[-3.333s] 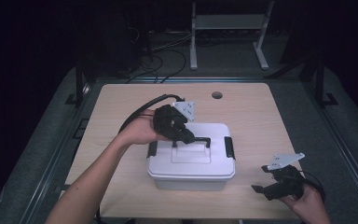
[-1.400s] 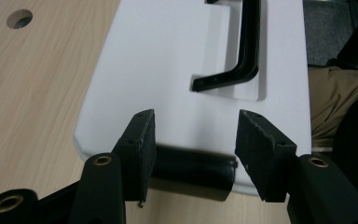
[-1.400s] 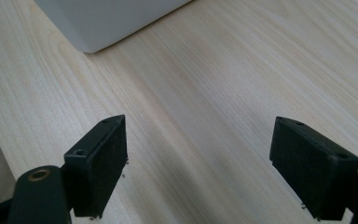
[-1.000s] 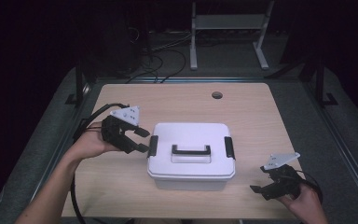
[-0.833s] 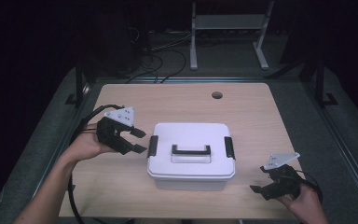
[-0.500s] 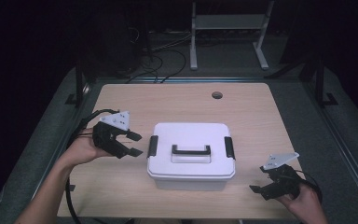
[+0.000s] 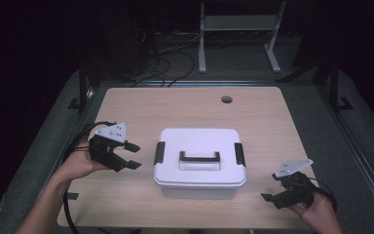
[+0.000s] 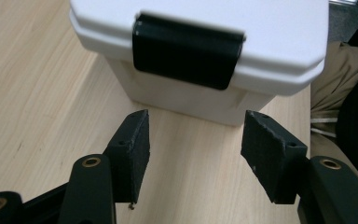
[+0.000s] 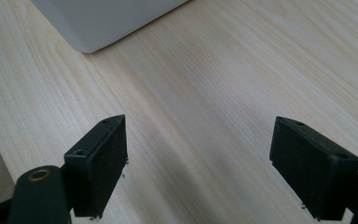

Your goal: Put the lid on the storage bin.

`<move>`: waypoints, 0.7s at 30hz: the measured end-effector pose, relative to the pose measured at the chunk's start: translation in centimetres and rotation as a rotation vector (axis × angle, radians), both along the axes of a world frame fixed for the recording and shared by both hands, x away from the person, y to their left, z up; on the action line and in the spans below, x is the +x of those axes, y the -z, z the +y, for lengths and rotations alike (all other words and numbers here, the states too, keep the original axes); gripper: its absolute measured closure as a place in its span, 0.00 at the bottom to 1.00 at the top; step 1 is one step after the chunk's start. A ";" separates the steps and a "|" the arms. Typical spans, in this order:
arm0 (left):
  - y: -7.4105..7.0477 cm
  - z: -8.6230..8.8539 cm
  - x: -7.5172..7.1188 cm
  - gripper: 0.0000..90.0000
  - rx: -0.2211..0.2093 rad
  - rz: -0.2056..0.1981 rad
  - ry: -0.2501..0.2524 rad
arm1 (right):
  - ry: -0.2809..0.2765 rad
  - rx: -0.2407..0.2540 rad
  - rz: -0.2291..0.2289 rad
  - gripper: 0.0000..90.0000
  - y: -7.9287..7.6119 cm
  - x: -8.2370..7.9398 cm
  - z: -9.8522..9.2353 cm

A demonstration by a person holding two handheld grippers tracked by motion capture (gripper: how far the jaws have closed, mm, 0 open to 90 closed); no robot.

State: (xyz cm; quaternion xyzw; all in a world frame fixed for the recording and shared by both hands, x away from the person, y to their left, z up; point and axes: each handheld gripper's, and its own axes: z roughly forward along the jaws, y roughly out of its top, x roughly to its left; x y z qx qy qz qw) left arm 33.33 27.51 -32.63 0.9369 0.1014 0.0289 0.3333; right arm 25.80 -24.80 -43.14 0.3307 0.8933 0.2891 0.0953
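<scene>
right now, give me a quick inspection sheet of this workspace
surface: light wood table with a round hole near its far edge
job's things: white box, lid on, black handle flat on top, black latch at each end
clutter: nothing seen
grippers: left gripper open, jaws just been opening, nothing between them, aimed at the box's left latch, apart from it; right gripper open, empty, low over the table beside the box
cables: one trails from each gripper; more lie on the floor beyond the table
surroundings: dark room, white metal stand behind the table

A dark lab or studio: a pale wooden bench (image 7: 253,112) ringed by loose black cables (image 7: 168,56) and a grey metal stand (image 7: 238,29).
</scene>
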 end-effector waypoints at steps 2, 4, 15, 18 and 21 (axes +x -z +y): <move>0.3 0.3 -0.1 0.46 0.001 0.004 -0.007 | 0.000 0.001 0.000 0.21 0.0 0.0 0.0; 0.7 0.6 -0.2 0.45 0.004 0.012 -0.013 | 0.000 -0.001 0.000 0.21 0.1 0.0 0.0; 2.1 1.4 -0.7 0.42 0.002 0.013 -0.036 | 0.001 -0.002 0.007 0.21 0.1 0.0 0.0; 2.5 1.6 -0.8 0.42 -0.008 0.018 -0.041 | 0.002 -0.003 0.007 0.21 0.1 0.0 0.0; 2.8 1.7 -0.9 0.41 -0.006 0.020 -0.043 | 0.002 -0.004 0.008 0.21 0.2 0.1 0.0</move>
